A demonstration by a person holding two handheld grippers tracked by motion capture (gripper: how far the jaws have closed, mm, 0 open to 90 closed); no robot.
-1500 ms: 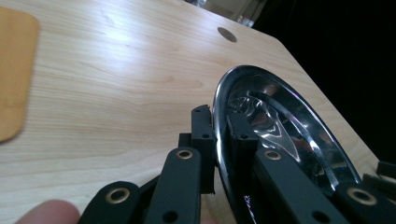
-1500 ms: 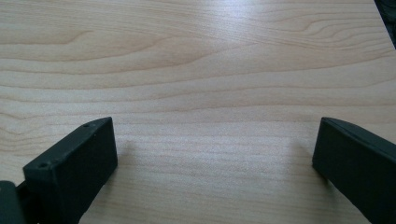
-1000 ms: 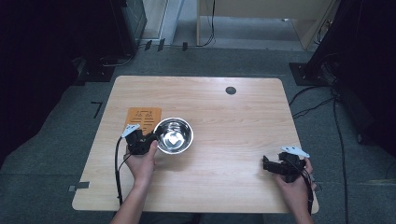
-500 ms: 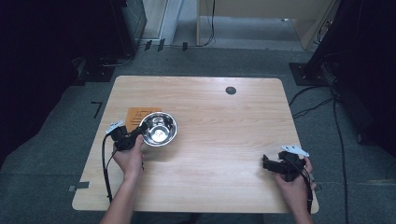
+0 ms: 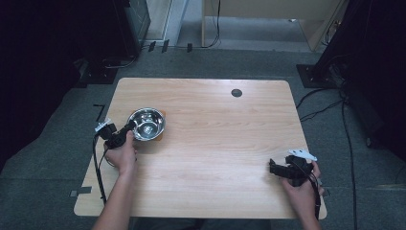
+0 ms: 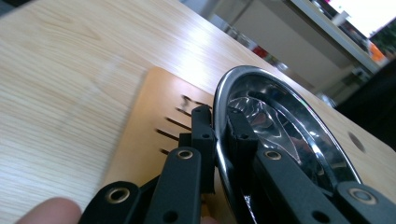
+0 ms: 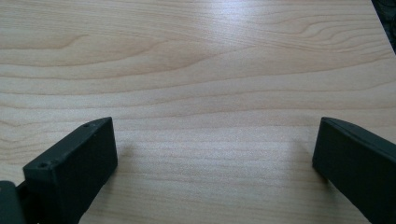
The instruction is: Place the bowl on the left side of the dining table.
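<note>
Nearest, at about four o'clock on the table (image 5: 215, 143), the right gripper (image 5: 274, 167) rests with its fingers (image 7: 74, 168) spread wide and nothing between them. At nine o'clock the left gripper (image 5: 128, 128) has its fingers (image 6: 203, 135) clenched on the near rim of the steel bowl (image 5: 147, 123), one inside and one outside. The bowl sits partly over an orange slotted mat (image 6: 149, 126) near the table's left edge. Judgement: the bowl is rigid, light and polished, so likely slippery; the rolled rim is the sound place to grip, though a one-sided hold may let it tip or swing.
</note>
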